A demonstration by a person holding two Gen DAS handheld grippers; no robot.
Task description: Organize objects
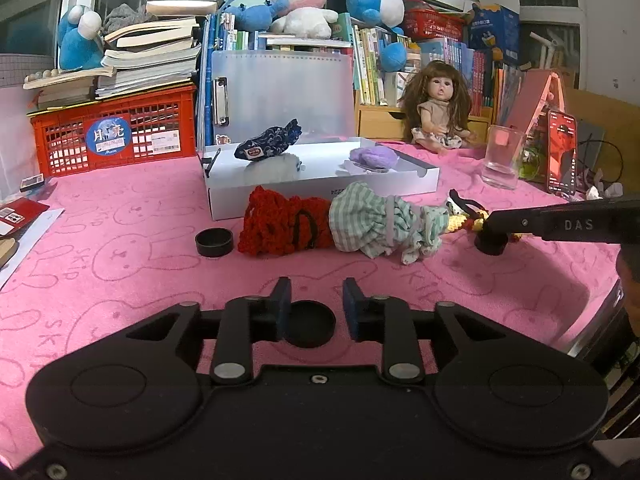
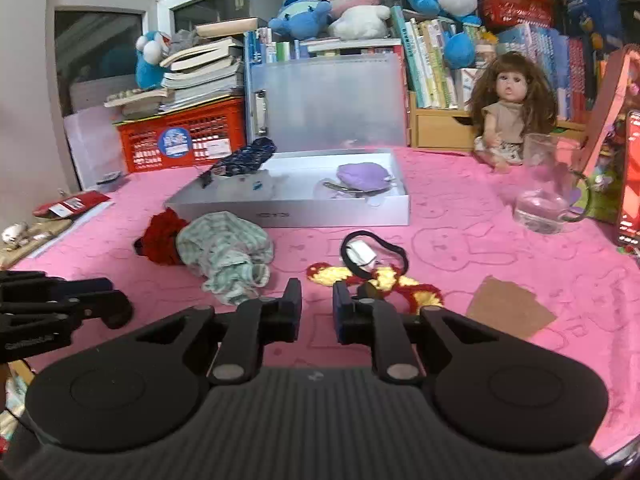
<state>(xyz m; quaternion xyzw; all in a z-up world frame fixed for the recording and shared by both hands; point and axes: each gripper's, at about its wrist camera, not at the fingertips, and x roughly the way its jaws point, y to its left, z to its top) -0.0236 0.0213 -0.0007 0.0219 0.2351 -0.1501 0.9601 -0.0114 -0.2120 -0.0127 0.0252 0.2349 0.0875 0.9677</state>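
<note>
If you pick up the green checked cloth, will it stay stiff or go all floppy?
Probably floppy: the green checked cloth lies crumpled in soft folds on the pink mat. It looks thin, so likely light. Its gathered ruffles may droop and unfold when lifted.

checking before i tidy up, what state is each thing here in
white box, open, lid standing up behind
glass, upright
phone, propped up, screen lit
doll, sitting upright
loose black cap, lying on the pink cloth, open side up
left hand-held gripper, shut on the held black cap
right hand-held gripper, narrow gap, nothing between the jaws
</note>
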